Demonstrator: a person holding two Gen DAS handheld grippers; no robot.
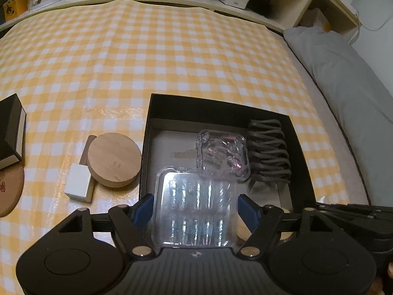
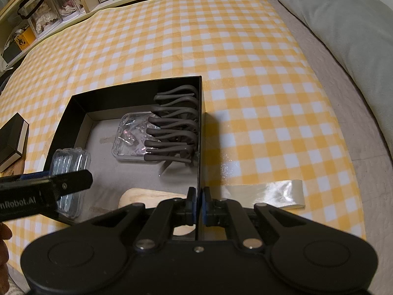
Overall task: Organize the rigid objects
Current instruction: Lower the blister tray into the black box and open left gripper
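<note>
**Left wrist view: clear case sits between parted pads inside the black box**

The left tool (image 1: 196,204) tips steeply downward over the near left corner of the black open cardboard box (image 1: 146,147). Its blue pads (image 1: 145,209) stand just off the sides of a clear, round-cornered plastic case with ribbed contents (image 1: 196,223), so the tool is open around it, not pinching. The case's near edge is hidden behind the tool body, and I cannot tell whether it lies flat or leans on the box wall.

The right tool (image 2: 199,204), equally steep, is clamped on the box's thin right wall. A sliver of hand (image 2: 3,241) is cut off at the frame edge. A pale wooden piece (image 2: 147,195) in the box is mostly covered by this tool.

Further in lie a square clear case of glittery pinkish bits (image 1: 222,154) and, by the right wall, a stack of matte grey wavy bars (image 1: 267,152).

Outside, on the glossy yellow-and-white checked cloth (image 1: 172,49), are a small white block (image 1: 78,184), a thick round wooden disc (image 1: 114,159), a black box with a silver side (image 1: 9,127) and a shiny flat strip (image 2: 265,193). A grey pillow (image 2: 343,24) lies beyond.
</note>
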